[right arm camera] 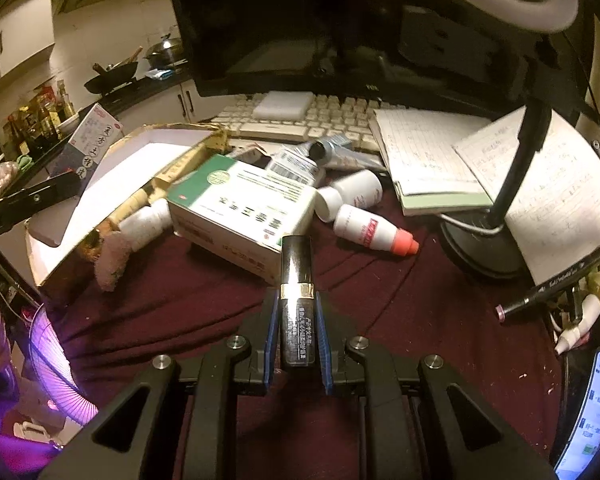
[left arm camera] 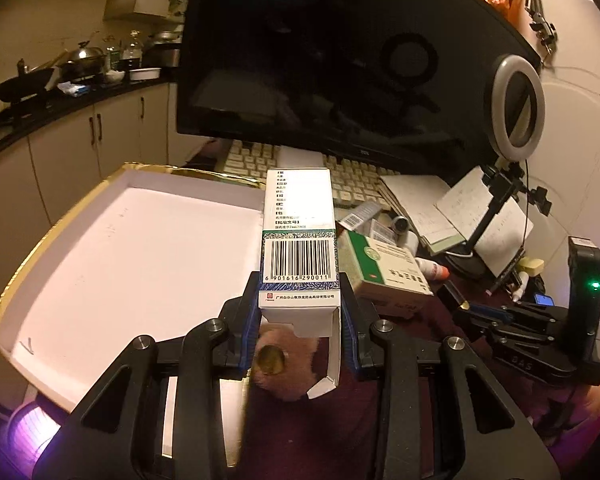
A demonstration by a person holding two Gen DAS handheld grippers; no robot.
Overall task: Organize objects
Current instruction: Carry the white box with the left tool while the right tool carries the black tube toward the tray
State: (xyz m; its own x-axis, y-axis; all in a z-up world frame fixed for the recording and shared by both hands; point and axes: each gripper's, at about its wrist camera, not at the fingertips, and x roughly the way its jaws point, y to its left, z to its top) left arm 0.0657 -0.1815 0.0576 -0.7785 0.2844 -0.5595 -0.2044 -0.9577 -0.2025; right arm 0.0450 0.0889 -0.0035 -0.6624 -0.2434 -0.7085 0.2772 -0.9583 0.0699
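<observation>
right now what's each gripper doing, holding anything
Left gripper: shut on the white barcode box.
Right gripper: shut on the black tube with a gold band.

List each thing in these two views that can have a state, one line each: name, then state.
left gripper: shut on the barcode box
barcode box: held, near end flap open
right gripper: shut on the black tube
black tube: held, capped
white tray: open, nothing seen inside
monitor: dark
ring light: unlit
red-capped bottle: lying on its side, capped
</observation>
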